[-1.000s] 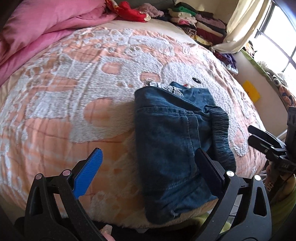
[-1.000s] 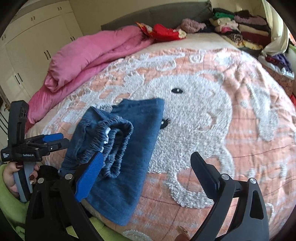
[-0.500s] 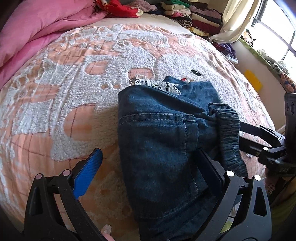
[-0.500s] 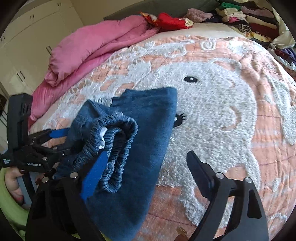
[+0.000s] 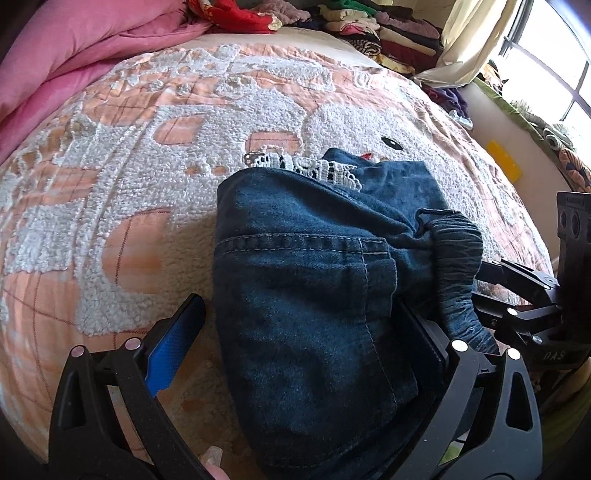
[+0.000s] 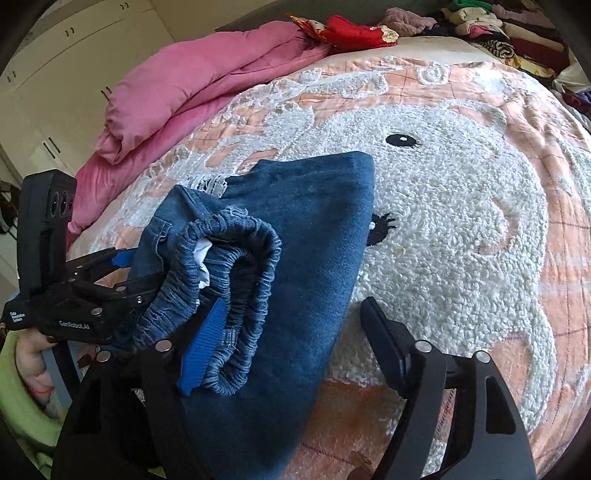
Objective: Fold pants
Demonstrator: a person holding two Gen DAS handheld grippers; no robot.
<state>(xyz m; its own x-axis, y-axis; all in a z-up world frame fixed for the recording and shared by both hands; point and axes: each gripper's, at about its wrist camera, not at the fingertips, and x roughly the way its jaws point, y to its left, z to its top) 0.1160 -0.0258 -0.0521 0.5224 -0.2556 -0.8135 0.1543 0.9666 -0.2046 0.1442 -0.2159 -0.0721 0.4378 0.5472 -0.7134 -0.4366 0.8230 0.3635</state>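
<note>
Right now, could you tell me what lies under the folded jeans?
The jeans rest on the peach and white bedspread. White lace trim peeks out at their far edge. Anything else beneath is covered.

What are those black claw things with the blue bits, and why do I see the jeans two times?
The claws are grabbers, each with two fingers, and a person holds one in each hand. A little camera sits on each grabber and looks forward along its fingers, so you get two pictures of the same bed from two sides.

The left gripper reaches around the folded blue jeans. The right gripper is at the stretchy waistband. Both have just been closing with the denim between their fingers, but neither clearly pinches it yet.

The jeans lie on a peach and white blanket with a cartoon face. Behind them are a pink duvet and a pile of clothes.
</note>
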